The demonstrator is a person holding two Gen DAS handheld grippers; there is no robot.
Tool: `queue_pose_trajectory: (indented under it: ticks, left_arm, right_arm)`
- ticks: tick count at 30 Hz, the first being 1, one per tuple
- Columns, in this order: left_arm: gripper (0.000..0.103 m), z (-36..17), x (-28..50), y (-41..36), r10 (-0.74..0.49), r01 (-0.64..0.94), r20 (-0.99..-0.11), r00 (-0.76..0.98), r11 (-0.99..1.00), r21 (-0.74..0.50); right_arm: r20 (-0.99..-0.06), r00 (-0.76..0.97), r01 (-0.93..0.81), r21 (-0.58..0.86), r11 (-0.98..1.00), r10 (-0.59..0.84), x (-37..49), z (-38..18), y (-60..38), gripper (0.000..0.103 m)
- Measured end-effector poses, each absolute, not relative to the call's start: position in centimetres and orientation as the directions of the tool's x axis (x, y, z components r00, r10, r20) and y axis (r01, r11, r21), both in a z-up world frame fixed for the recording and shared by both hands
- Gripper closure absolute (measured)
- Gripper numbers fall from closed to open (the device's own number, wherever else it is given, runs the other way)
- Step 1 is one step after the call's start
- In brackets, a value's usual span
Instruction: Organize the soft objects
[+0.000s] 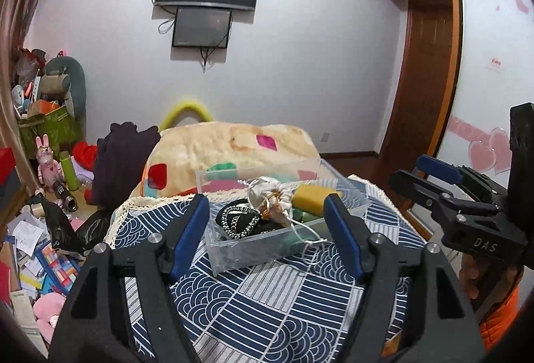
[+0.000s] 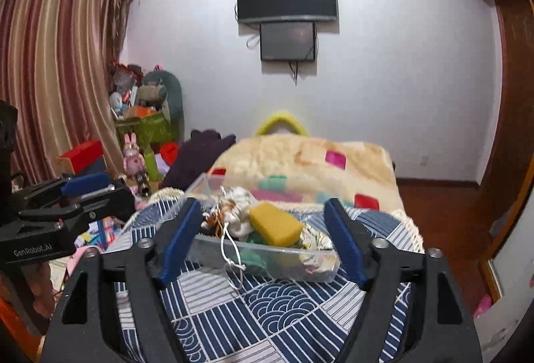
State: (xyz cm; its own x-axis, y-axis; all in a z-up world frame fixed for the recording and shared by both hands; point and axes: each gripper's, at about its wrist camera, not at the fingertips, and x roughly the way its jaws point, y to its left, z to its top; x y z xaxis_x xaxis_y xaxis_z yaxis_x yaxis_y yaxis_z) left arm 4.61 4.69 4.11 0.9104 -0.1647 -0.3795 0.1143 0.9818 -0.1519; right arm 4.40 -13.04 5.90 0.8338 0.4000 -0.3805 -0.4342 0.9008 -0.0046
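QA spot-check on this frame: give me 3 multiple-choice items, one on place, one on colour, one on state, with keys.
1. Where is the yellow sponge?
A. in the clear plastic box
B. on the floor
C. on the blanket

2. Colour of the finger pads on the left hand-held gripper?
A. red
B. blue
C. green

3. State of the right hand-held gripper?
A. shut on the sponge
B. shut, empty
C. open

Key: 1 A, it lies among the box's contents; 2 B, both pads look blue; 3 C, its jaws stand wide apart, holding nothing.

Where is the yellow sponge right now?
The yellow sponge lies in the clear plastic bin on the patterned cloth, right of the white drawstring pouch, centred in both wrist views.
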Motion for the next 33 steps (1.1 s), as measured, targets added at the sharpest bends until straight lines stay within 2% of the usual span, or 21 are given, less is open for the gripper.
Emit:
queue_pose_trajectory:
  ticks: [5,8,15,33]
  left_arm:
    - [0.018,4.2,3.2,4.5,-0.166,0.116,-0.351,0.921,0.981,-0.158]
    - [0.011,3.9,2.6,4.1,-0.155,0.109,-0.337,0.929,0.982,-0.153]
    - [0.008,3.6,1.9,3.2,-0.139,0.103,-0.326,0.935,0.987,-0.126]
    - [0.005,3.3,1.0,2.8,-0.13,0.101,-0.315,0.94,0.989,-0.107]
  right_arm:
    - [-0.336,0.848,-0.439,-0.01,0.898,0.411,3.2,6.7,-13.3,0.025]
    - [-0.323,0.85,-0.437,0.004,0.899,0.415,2.7,6.6,-13.4,0.018]
    - [-0.304,0.86,-0.429,0.003,0.903,0.41,1.7,6.2,-13.5,0.015]
    - [-0.336,0.848,-0.431,0.014,0.902,0.41,1.4,5.2,-13.9,0.015]
